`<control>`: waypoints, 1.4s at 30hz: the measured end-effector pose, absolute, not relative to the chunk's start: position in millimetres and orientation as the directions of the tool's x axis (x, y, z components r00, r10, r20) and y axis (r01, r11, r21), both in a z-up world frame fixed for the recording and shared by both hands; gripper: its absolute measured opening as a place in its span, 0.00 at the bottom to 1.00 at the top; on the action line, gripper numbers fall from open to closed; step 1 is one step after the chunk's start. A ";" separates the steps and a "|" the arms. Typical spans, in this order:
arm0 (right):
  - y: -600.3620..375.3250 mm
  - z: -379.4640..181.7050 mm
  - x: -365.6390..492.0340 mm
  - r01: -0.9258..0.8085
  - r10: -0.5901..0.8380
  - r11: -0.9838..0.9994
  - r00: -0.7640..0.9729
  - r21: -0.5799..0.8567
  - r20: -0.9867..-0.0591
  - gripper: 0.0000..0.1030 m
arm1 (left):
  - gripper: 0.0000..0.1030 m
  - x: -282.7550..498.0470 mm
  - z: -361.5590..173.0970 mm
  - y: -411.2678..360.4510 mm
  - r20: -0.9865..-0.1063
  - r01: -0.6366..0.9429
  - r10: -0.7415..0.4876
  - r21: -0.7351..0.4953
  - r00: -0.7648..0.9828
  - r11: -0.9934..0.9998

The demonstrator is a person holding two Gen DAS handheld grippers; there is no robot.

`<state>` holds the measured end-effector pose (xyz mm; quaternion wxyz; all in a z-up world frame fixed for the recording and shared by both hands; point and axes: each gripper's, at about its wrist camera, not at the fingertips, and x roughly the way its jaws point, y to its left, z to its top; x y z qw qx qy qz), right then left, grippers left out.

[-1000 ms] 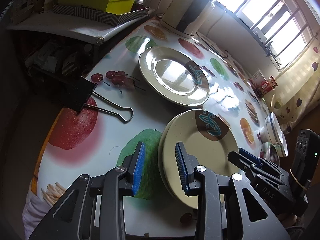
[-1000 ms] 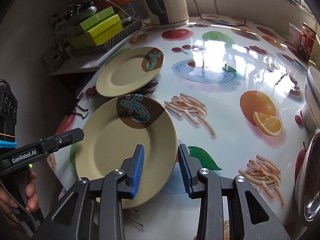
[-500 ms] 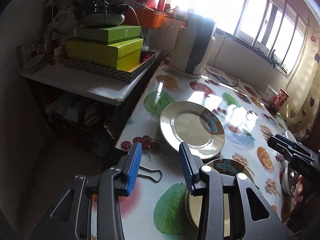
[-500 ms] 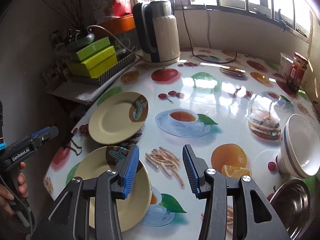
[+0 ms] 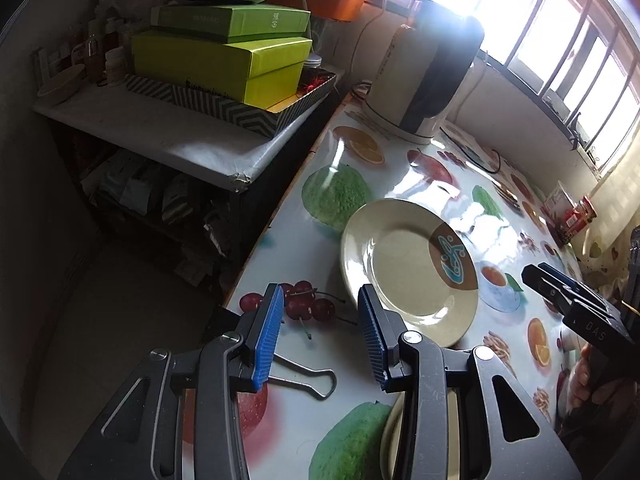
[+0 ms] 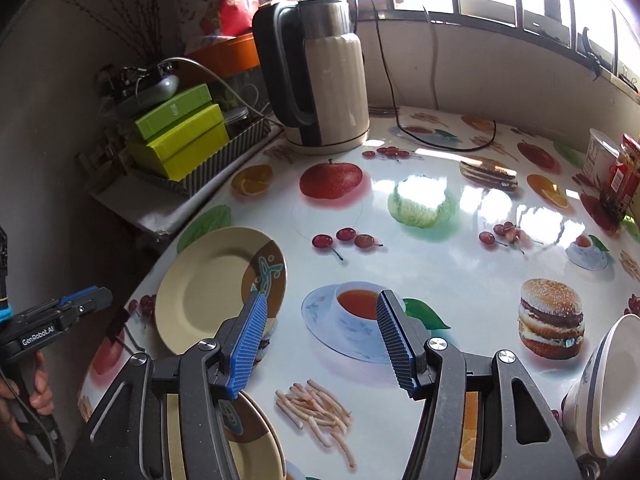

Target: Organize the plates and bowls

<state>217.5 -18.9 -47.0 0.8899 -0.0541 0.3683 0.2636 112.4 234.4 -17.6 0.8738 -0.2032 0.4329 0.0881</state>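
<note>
A cream plate (image 5: 404,264) with a brown and blue motif lies on the fruit-print table; it also shows in the right wrist view (image 6: 216,288). A second matching plate (image 6: 248,436) lies nearer, mostly hidden under both grippers, with its edge showing in the left wrist view (image 5: 390,436). My left gripper (image 5: 320,332) is open and empty, above the table edge beside the far plate's near rim. My right gripper (image 6: 320,344) is open and empty, above the table right of the far plate. A white bowl (image 6: 608,392) with a blue band stands at the right.
A binder clip (image 5: 308,376) lies by the table's left edge. A kettle (image 6: 316,76) stands at the back with its cord across the table. Green boxes (image 5: 224,52) sit on a side shelf to the left. Jars (image 6: 624,172) stand at the far right.
Both grippers have lifted and drawn back from the near plate, which now lies under them. Both stay open, the right one a little wider.
</note>
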 end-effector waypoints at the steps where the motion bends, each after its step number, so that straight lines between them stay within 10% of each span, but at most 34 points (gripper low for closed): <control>1: -15.2 -50.3 220.0 -0.520 0.434 0.849 0.579 0.097 -0.690 0.56 | 0.39 115.4 -21.7 236.6 -0.795 -0.336 -0.044 -0.304 0.604 0.891; 13: 8.1 -82.4 249.0 -0.552 0.481 0.814 0.462 0.183 -0.745 0.36 | 0.39 144.3 -45.2 232.3 -0.807 -0.325 -0.119 -0.361 0.578 0.874; 42: 23.2 -99.1 264.7 -0.571 0.573 0.758 0.354 0.315 -0.739 0.23 | 0.23 166.8 -57.9 225.4 -0.809 -0.322 -0.157 -0.393 0.567 0.861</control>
